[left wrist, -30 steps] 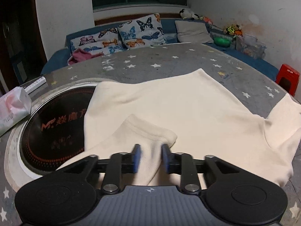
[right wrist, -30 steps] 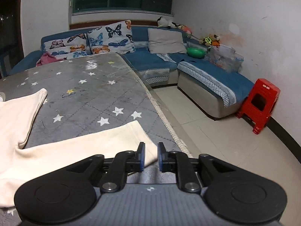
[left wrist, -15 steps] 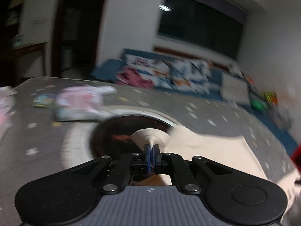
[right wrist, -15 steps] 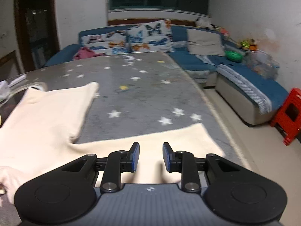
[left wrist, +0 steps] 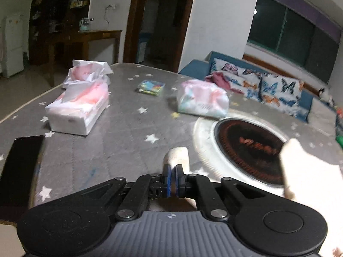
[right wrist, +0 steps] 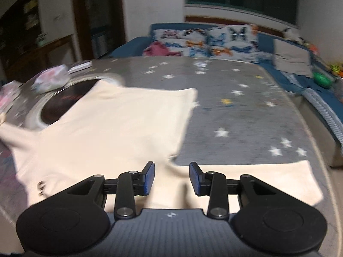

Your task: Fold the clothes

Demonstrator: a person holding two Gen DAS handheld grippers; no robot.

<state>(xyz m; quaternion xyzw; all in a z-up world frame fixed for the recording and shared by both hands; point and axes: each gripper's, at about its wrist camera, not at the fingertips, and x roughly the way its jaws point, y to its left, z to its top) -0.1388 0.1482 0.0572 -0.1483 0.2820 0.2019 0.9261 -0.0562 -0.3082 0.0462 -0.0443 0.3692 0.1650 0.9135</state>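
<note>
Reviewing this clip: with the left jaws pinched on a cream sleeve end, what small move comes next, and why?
Probably carry the cream sleeve end across onto the cream sweater's body. The left gripper is shut on it above bare grey starred tablecloth; the right gripper is opening, gripping nothing.

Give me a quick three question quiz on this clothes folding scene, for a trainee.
1. True or false: the left tongs are shut on a bit of the cream top.
2. Which lies partly under the top? A) the round cooktop B) the dark phone C) the tissue pack
3. Fill in: the cloth under the right tongs rests on a grey table cover printed with ____.

Key: 1 true; 2 A; 3 stars.
</note>
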